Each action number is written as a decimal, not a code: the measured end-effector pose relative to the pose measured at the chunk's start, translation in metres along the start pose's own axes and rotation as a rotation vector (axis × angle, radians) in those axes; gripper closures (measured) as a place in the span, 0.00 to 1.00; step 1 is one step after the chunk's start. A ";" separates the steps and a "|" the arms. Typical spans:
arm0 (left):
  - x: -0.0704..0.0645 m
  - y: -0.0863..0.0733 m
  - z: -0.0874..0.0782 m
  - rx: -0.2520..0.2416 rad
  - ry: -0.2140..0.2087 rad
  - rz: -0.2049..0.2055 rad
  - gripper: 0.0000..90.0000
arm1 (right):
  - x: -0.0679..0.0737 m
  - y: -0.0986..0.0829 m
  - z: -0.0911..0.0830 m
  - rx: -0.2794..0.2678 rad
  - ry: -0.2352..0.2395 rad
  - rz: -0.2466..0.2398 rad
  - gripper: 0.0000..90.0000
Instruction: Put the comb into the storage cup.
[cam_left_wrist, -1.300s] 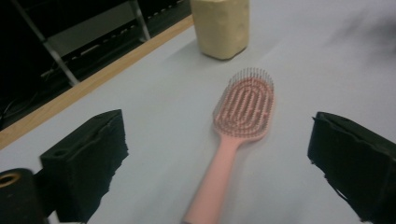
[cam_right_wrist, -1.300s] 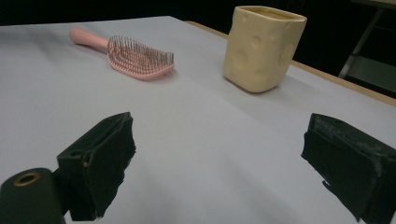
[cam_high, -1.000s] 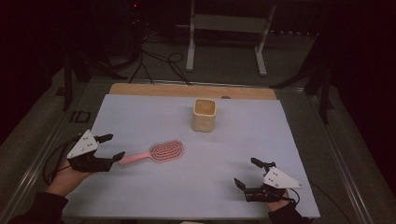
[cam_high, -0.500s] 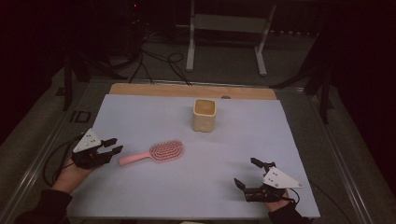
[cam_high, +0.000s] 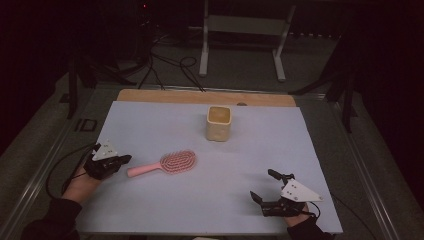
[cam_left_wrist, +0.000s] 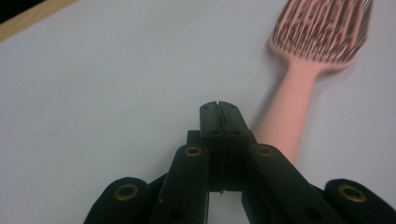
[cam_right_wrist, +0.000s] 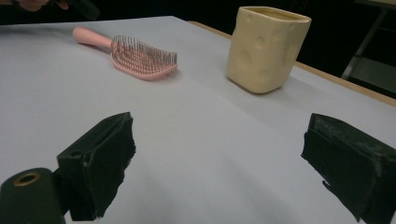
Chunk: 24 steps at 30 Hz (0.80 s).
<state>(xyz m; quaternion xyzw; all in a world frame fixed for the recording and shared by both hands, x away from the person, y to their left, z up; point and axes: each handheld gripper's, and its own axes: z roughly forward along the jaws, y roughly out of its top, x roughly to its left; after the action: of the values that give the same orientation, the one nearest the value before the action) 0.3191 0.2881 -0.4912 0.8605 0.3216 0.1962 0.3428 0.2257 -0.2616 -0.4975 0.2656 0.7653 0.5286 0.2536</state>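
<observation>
The high view looks down on a pale blue-grey table mat (cam_high: 210, 140) with a pink plastic hairbrush (cam_high: 164, 165) lying flat on it, bristles up, its oval head pointing toward the middle of the table and its handle toward the person's left. The left gripper (cam_high: 125, 160), held in the person's left hand (cam_high: 82, 182), sits just beside the end of that handle; from above it is hard to tell whether they touch. In the left gripper view its two black jaws are pressed together with nothing between them, and the brush handle runs alongside them on the right of that view, close to the jaw tips but not clamped.

A cream ceramic cup with dimpled sides (cam_high: 219, 123) stands upright beyond the brush, toward the far edge of the mat and apart from it.

The right gripper (cam_high: 262, 186) rests low over the mat at the near right, well apart from both brush and cup. The right gripper view shows its jaws spread wide with only bare mat between them, the brush and cup farther off.
</observation>
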 end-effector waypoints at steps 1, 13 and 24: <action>0.000 0.000 0.002 0.006 -0.003 0.003 1.00 | 0.000 0.000 0.000 0.001 0.000 0.000 0.09; 0.000 -0.007 0.014 0.051 -0.039 -0.001 1.00 | 0.000 0.000 0.000 0.000 0.001 0.001 0.09; -0.008 -0.008 0.012 0.074 -0.070 0.018 1.00 | 0.000 0.000 0.000 0.001 0.001 0.000 0.09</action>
<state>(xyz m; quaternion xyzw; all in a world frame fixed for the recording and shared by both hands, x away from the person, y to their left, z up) 0.3170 0.2813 -0.5061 0.8818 0.3090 0.1571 0.3198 0.2257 -0.2620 -0.4974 0.2657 0.7655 0.5285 0.2532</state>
